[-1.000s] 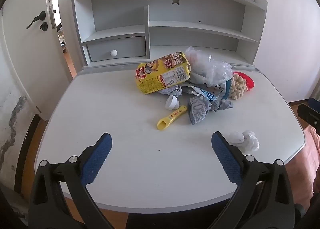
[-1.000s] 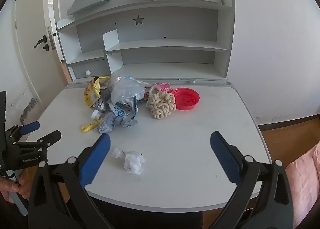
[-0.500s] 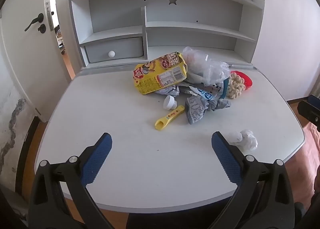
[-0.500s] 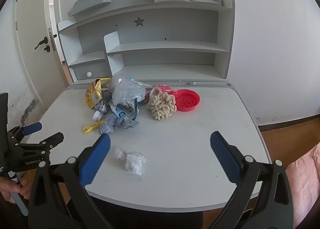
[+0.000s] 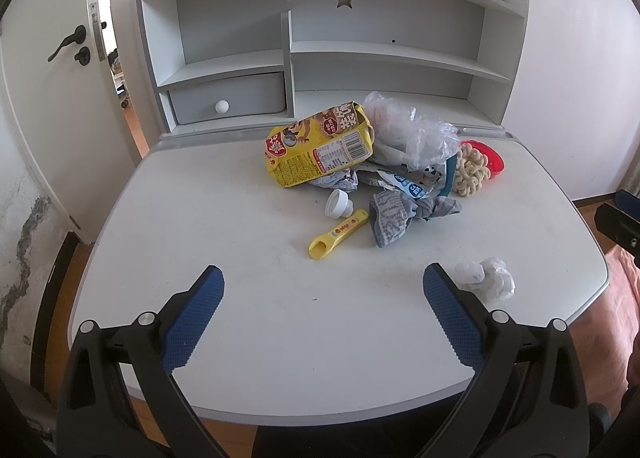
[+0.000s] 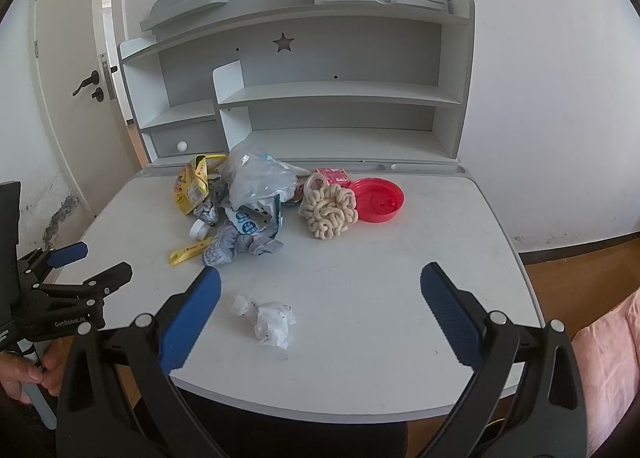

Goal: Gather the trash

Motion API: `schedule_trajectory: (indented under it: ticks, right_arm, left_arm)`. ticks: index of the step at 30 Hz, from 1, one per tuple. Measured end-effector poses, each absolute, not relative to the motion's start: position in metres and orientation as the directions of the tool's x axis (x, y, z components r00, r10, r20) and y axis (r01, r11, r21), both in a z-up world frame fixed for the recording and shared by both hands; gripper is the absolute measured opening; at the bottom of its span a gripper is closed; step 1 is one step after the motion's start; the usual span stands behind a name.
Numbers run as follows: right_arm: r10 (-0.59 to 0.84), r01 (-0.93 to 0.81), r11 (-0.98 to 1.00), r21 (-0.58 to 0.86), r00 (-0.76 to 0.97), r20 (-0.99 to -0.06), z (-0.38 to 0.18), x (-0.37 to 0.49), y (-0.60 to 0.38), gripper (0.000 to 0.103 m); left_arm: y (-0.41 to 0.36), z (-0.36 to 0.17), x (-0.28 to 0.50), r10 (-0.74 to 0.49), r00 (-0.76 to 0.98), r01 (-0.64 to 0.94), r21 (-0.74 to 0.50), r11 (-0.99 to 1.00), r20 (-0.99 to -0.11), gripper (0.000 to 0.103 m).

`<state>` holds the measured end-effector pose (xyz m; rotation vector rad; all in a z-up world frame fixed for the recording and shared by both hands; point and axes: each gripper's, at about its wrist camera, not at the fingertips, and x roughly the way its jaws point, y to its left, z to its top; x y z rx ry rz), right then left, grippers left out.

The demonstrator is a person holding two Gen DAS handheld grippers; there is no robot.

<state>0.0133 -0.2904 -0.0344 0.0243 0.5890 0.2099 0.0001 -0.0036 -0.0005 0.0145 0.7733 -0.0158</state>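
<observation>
Left gripper (image 5: 320,290) and right gripper (image 6: 320,290), both with fingers spread wide and holding nothing, are hovering over the near edge of a smooth white desk (image 5: 224,226). Crumpled white tissue (image 6: 266,318) is lying just ahead of the right gripper, beside its left finger; in the left view the tissue (image 5: 486,278) is sitting just beyond the right fingertip. Farther ahead of both, the trash is forming a loose pile: a crushed yellow printed carton (image 5: 320,150), a wrinkled clear plastic bag (image 6: 258,178), a torn blue-white wrapper (image 6: 248,224) and a twisted grey cloth (image 5: 400,214). A yellow plastic scoop (image 5: 338,234) and white cap (image 5: 338,204) are lying at the pile's near side. A knotted beige rope toy (image 6: 330,210) is touching a round red lid (image 6: 378,200).
</observation>
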Motion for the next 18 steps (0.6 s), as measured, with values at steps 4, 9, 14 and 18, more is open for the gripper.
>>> schedule_trajectory:
  ticks: [4, 9, 14, 18]
  right_arm:
    - [0.204, -0.191, 0.978, 0.082, 0.810, -0.549, -0.0341, 0.0137, -0.2907, 0.097]
    - [0.205, -0.192, 0.978, 0.082, 0.810, -0.550, -0.0336, 0.0130, -0.2900, 0.097]
    - [0.205, -0.193, 0.978, 0.082, 0.811, -0.548, -0.0335, 0.0127, -0.2891, 0.097]
    - [0.206, -0.193, 0.978, 0.082, 0.811, -0.548, -0.0334, 0.0122, -0.2887, 0.097]
  left_arm:
    - [-0.0035, -0.0014, 0.0002, -0.009, 0.714, 0.020, 0.008, 1.000, -0.700, 0.097]
    - [-0.0033, -0.0011, 0.0000, -0.009, 0.715, 0.019, 0.007, 1.000, -0.699, 0.097]
    - [-0.0031, -0.0006, 0.0004, -0.009, 0.713, 0.020, 0.007, 1.000, -0.701, 0.097]
    - [-0.0032, -0.0007, 0.0004, -0.010, 0.713, 0.020, 0.007, 1.000, -0.701, 0.097]
